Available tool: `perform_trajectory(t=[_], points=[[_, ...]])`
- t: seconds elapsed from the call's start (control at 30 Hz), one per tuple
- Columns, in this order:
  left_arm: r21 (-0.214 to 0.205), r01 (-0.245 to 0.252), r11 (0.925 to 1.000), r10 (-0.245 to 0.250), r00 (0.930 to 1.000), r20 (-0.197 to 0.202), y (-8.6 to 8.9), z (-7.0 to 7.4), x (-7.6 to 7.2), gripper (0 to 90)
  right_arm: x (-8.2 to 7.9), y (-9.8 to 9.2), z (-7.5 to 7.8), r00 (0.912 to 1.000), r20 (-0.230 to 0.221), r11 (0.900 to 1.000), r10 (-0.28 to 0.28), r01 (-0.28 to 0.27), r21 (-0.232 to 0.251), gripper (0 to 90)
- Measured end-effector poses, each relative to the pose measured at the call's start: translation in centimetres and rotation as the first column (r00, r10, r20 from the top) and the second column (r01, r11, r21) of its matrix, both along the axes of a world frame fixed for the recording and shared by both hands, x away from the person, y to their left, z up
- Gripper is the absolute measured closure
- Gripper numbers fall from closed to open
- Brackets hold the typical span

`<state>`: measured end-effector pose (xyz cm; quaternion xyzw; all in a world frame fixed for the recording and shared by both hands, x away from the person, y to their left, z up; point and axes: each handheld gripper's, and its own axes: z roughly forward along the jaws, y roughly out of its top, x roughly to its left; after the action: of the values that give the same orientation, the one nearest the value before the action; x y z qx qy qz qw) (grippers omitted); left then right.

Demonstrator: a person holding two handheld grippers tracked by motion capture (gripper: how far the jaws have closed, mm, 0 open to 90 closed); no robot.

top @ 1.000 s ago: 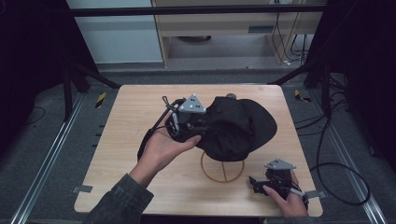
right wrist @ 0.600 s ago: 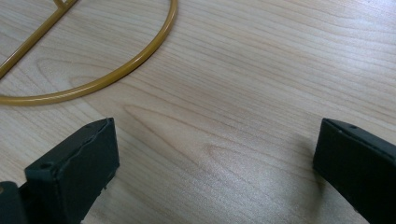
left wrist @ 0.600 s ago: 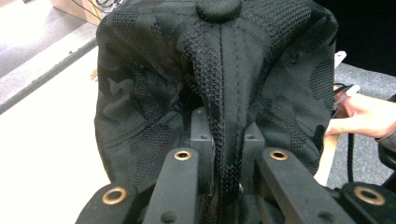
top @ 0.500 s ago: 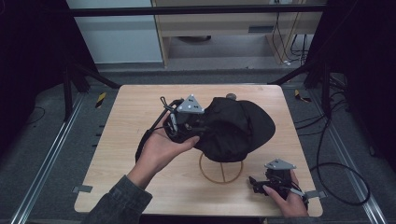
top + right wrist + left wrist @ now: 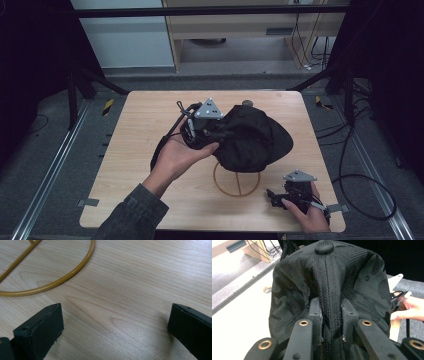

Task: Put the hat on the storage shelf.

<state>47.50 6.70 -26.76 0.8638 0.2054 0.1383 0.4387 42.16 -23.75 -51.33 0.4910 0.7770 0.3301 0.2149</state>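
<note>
**Black cap on wire stand, left gripper at its crown**

The wooden table [image 5: 140, 150] is bounded by dark floor and metal rails. The black cap [image 5: 252, 140] is seated at the table's centre on a brass wire stand [image 5: 236, 181], whose upper part is hidden by the cap. A ridge of cap fabric lies between the jaws of the left gripper [image 5: 331, 311], which have just been opening; pad contact cannot be confirmed. The right gripper [image 5: 115, 322] is rested near right, jaws spread wide over bare wood.

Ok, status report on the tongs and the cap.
Left tongs opening, cap fold between them, cap over gold stand. Right tongs open, resting on table. Nothing blocking.
</note>
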Motion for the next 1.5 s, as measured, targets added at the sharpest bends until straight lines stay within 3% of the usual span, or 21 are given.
perform_trajectory(t=[0.43, 0.7, 0.87, 1.5], points=[[0.005, -0.003, 1.0000, 0.003, 1.0000, -0.004, 0.05, -0.19, -0.10, 70.2, 0.00, 0.00, 0.00, 1.0000, 0.000, 1.0000, 0.000, 0.000, 0.000, 0.4], [-0.007, -0.024, 0.9997, 0.025, 0.9994, 0.024, 0.26, -0.07, -0.14, 64.4, -0.02, 0.03, -0.01, 1.0000, -0.003, 1.0000, -0.003, 0.003, 0.004, 0.4], [-0.006, -0.017, 0.9998, 0.017, 0.9997, 0.015, 0.16, -0.18, -0.04, 65.7, 0.00, 0.01, 0.00, 1.0000, 0.000, 1.0000, 0.000, 0.000, 0.001, 0.4], [-0.035, -0.034, 0.9988, 0.035, 0.9986, 0.040, 0.89, 0.66, -0.43, 64.1, 0.01, 0.00, -0.01, 1.0000, 0.001, 1.0000, 0.001, -0.001, 0.000, 0.4]])
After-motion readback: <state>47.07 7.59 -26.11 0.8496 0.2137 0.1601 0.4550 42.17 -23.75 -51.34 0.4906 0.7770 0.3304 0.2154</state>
